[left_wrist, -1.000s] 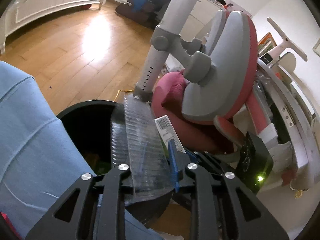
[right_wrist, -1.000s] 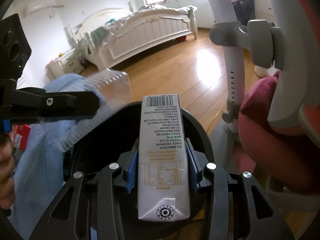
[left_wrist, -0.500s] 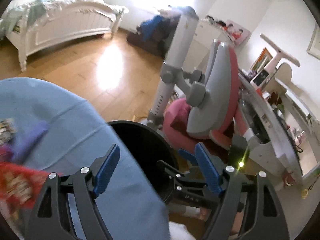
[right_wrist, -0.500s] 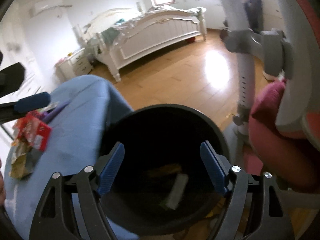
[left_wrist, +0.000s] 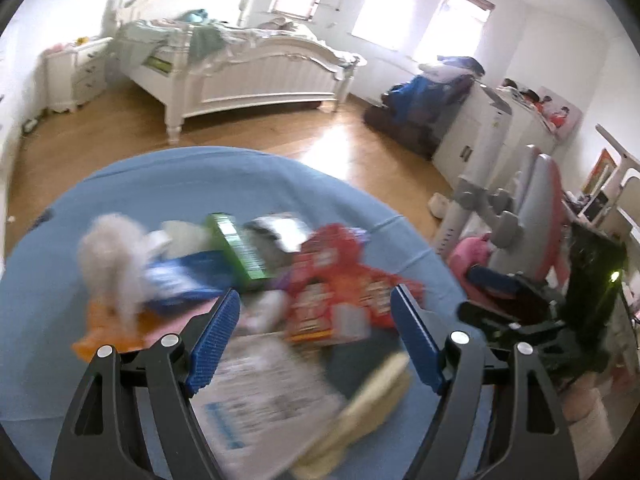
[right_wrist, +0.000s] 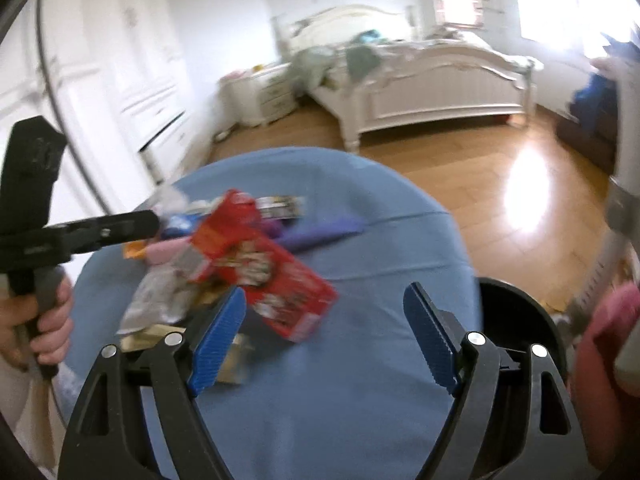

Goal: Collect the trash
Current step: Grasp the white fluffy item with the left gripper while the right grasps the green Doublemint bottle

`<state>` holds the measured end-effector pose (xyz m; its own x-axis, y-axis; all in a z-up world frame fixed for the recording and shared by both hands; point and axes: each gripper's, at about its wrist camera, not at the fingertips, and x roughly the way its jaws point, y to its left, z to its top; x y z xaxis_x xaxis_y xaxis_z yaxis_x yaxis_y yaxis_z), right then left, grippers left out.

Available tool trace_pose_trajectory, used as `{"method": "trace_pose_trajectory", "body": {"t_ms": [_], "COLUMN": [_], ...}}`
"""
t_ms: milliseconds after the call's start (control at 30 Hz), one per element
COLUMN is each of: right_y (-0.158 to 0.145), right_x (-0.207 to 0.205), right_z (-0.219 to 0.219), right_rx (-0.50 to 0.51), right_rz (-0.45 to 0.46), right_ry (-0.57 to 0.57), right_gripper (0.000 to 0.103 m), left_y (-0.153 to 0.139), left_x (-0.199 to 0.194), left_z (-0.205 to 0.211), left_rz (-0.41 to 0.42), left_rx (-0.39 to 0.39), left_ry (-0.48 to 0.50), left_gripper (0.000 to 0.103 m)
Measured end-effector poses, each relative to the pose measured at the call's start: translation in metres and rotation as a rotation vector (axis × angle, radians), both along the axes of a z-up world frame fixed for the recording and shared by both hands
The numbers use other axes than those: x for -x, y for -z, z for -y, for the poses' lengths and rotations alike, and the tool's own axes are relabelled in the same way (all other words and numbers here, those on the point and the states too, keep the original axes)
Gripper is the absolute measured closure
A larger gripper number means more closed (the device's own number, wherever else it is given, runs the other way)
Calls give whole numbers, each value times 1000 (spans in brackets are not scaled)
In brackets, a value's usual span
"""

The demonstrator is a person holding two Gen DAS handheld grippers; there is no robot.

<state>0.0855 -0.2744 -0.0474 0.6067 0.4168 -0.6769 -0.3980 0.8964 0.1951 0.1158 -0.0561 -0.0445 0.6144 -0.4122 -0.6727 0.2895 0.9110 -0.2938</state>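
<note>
Two drops done: my left claw (left_wrist: 314,334) and right claw (right_wrist: 324,338) have just spread empty, swung from the bin (right_wrist: 520,312) to the table (right_wrist: 360,400) for the red packet (right_wrist: 264,276).

Both tongs stand wide apart with nothing between their blue pads, having just been opening. The left tongs (left_wrist: 316,340) and the right tongs (right_wrist: 326,340) point downward. A hand (right_wrist: 38,320) grips the left tongs' handle at the left.
</note>
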Motion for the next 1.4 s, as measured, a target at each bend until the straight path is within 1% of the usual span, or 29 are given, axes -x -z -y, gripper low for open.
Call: {"method": "trace_pose_trajectory", "body": {"t_ms": [100, 200, 267, 400, 500, 567, 600, 633, 700, 733, 800, 833, 867, 933, 967, 1000, 1100, 1133, 1167, 1200, 1267, 1333, 1367, 1400], "right_y": [-11, -20, -25, -33, -42, -44, -42, -39, -28, -21, -9, -1, 5, 21, 25, 29, 33, 32, 30, 27, 18, 8, 1, -4], "right_x": [-2, -4, -8, -20, -34, -54, -61, -76, -97, -113, -132, -144, -150, -163, -165, -165, -166, -166, -165, -164, -156, -145, -138, -132], "right_z": [-23, -47, -67, -100, -124, -141, -146, -155, -164, -170, -177, -183, -187, -196, -199, -202, -208, -207, -205, -202, -191, -177, -166, -159], "right_rx": [-28, -49, -46, -42, -27, -15, -11, 1, 26, 38, 61, 92, 112, 162, 173, 193, 209, 201, 173, 159, 103, 9, -70, -124], "right_rz": [-16, -30, -32, -43, -45, -101, -128, -175, -237, -278, -331, -359, -377, -430, -439, -450, -451, -448, -452, -451, -422, -395, -385, -376], "right_ry": [-55, -112, -148, -178, -177, -146, -133, -103, -65, -33, 4, 22, 31, 35, 31, 27, 15, 12, 8, 11, 16, 15, 13, 12], "right_gripper": [22, 22, 22, 22, 22, 22, 23, 24, 33, 33, 36, 37, 41, 46, 51, 53, 55, 57, 64, 67, 69, 70, 70, 70], "left_y": [4, 11, 17, 34, 44, 49, 51, 54, 56, 56, 56, 56, 55, 55, 55, 56, 54, 54, 53, 53, 54, 57, 59, 61], "left_x": [-3, -15, -28, -57, -72, -80, -81, -82, -82, -80, -75, -73, -70, -65, -64, -63, -66, -66, -68, -71, -75, -80, -82, -83], "left_z": [-37, -79, -97, -105, -115, -122, -124, -127, -131, -134, -139, -140, -143, -146, -146, -145, -141, -140, -137, -137, -134, -132, -132, -134], "left_rz": [4, -28, -50, -100, -126, -147, -151, -162, -169, -163, -155, -153, -146, -133, -128, -126, -121, -118, -116, -114, -119, -131, -136, -143], "left_rx": [-18, 24, 24, 7, 25, 50, 62, 89, 130, 137, 156, 167, 183, 181, 180, 178, 158, 151, 141, 137, 143, 145, 151, 167], "left_ry": [-80, -158, -185, -162, -156, -154, -154, -140, -131, -132, -135, -137, -139, -137, -129, -122, -113, -110, -115, -122, -116, -111, -111, -117], "left_gripper": [26, 26, 26, 26, 27, 27, 35, 45, 49, 54, 58, 60, 60, 60, 60, 60, 57, 50, 46, 41, 41, 43, 47, 55]}}
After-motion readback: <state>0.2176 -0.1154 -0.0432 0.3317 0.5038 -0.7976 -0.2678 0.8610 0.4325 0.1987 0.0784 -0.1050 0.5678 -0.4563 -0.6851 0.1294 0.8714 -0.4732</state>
